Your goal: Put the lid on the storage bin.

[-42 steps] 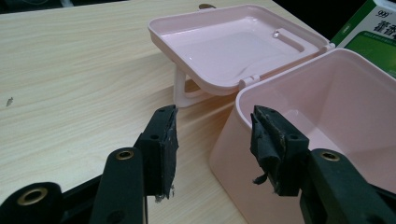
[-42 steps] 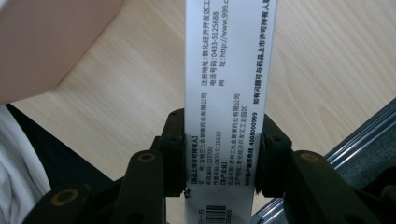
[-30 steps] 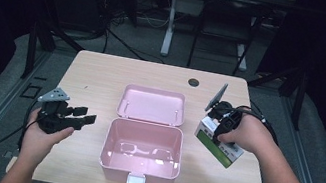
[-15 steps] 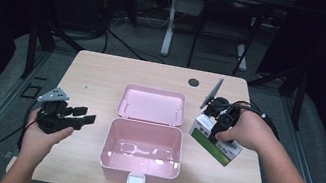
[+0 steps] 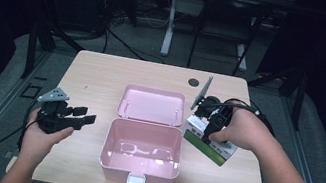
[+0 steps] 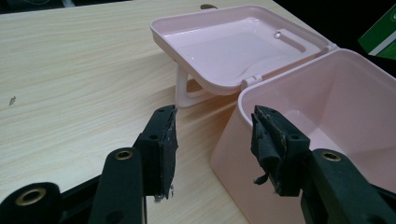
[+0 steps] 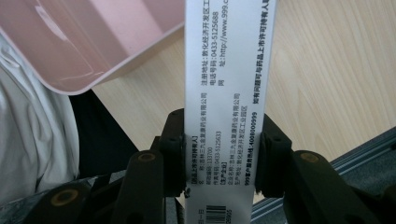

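Left gripper (image 6: 212, 142): jaws apart, beside the pink box (image 6: 336, 121). Box lid (image 6: 238, 44) open behind it, on the wooden table (image 6: 70, 79).

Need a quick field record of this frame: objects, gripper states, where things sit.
surface: light wooden table
container: pink plastic box, open, nothing visible inside, lid hinged back flat
item: white and green cardboard carton, right of the box
right gripper: jaws shut on the carton's narrow white printed side
left gripper: jaws open, holding nothing, aimed at the box's near corner, left of the box
other: small dark round spot on the far table edge
carton contact with table: cannot tell
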The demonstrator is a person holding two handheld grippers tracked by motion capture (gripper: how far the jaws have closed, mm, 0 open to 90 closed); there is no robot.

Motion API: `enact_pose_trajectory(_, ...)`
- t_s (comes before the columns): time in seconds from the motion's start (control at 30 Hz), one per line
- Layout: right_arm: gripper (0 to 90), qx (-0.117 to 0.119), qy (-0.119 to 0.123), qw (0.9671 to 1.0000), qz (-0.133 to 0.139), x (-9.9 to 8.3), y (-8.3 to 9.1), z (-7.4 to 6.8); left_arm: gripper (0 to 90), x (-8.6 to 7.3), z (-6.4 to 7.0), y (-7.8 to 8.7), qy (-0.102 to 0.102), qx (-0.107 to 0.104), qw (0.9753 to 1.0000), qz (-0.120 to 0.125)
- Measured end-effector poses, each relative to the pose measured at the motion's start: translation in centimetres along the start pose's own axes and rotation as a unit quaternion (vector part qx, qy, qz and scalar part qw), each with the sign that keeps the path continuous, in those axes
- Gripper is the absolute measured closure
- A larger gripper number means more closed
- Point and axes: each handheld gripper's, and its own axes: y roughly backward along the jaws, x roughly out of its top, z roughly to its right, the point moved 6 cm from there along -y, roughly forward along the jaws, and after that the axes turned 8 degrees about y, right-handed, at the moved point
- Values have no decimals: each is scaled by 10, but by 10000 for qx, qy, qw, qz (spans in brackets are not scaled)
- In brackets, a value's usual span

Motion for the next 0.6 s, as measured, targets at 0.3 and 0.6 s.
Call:
enact_pose_trajectory(0.3, 613, 11, 270, 9996, 26, 14, 1, -14, 504, 0, 0, 0, -2, -8, 10000, -6)
enact_pose_trajectory(0.6, 613, 62, 515, 9986, 71, 29, 1, -27, 504, 0, 0, 0, 9, -2, 10000, -9)
